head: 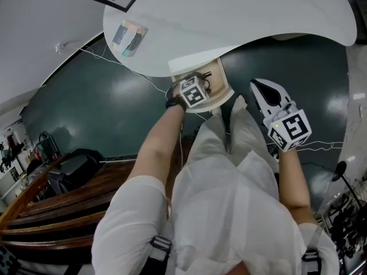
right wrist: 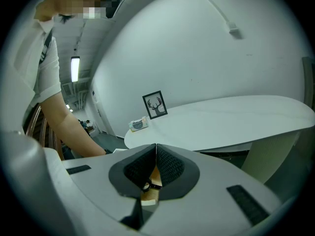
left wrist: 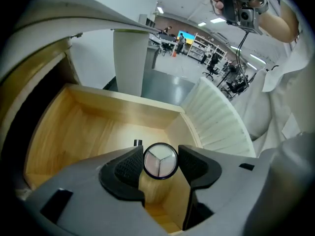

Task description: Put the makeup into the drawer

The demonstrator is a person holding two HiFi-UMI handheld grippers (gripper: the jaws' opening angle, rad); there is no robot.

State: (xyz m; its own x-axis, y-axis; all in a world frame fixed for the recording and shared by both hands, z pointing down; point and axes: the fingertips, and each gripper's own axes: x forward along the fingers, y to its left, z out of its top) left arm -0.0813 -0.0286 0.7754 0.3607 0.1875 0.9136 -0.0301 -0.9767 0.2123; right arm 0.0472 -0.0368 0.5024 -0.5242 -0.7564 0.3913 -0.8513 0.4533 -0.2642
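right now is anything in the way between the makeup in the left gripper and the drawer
Nothing visible does. The left gripper is shut on the round compact and holds it directly over the open drawer, with only bare wood showing beneath it.

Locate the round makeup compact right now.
Left gripper view, centre: the round makeup compact is clamped between the fingers of the left gripper, held over the open wooden drawer.

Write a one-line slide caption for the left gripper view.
Left gripper holds a round makeup compact between its jaws over the open wooden drawer.
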